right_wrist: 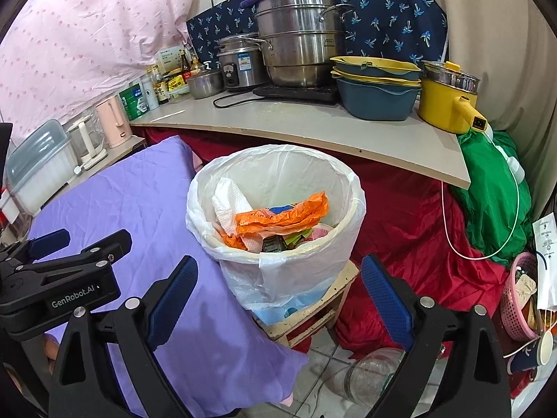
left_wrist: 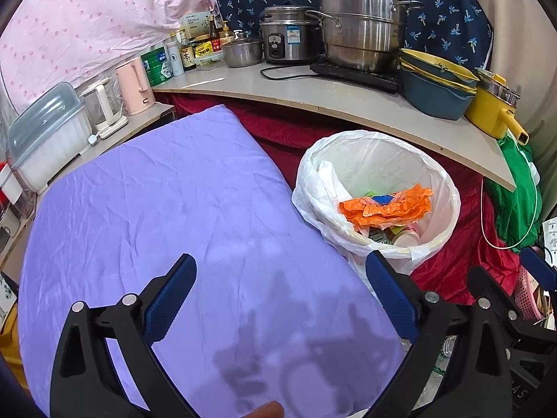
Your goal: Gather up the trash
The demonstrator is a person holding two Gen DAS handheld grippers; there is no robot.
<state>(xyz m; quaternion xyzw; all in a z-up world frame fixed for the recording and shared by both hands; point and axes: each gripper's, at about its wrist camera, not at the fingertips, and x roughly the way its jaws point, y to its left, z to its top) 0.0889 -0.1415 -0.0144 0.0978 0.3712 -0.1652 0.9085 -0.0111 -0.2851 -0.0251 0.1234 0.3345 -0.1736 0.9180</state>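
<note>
A purple cloth [left_wrist: 181,216] covers the table at the left, bare of litter where it shows. Behind it a grey shelf [right_wrist: 313,129] carries steel pots [right_wrist: 299,45], stacked yellow and blue bowls [right_wrist: 377,87] and a yellow pan [right_wrist: 445,99], with red fabric [right_wrist: 417,230] hanging below. A bin [right_wrist: 278,254] lined with a white bag stands just beside the cloth's right edge, on a small wooden stand [right_wrist: 313,310]. The trash lies inside it: an orange plastic bag [right_wrist: 285,216] on top, a white paper towel [right_wrist: 229,205] against the left wall, other scraps beneath. The left gripper [left_wrist: 282,299] hovers over the cloth, fingers wide apart, holding nothing. The right gripper [right_wrist: 278,301] faces the bin's front, its fingers likewise spread and empty.
</note>
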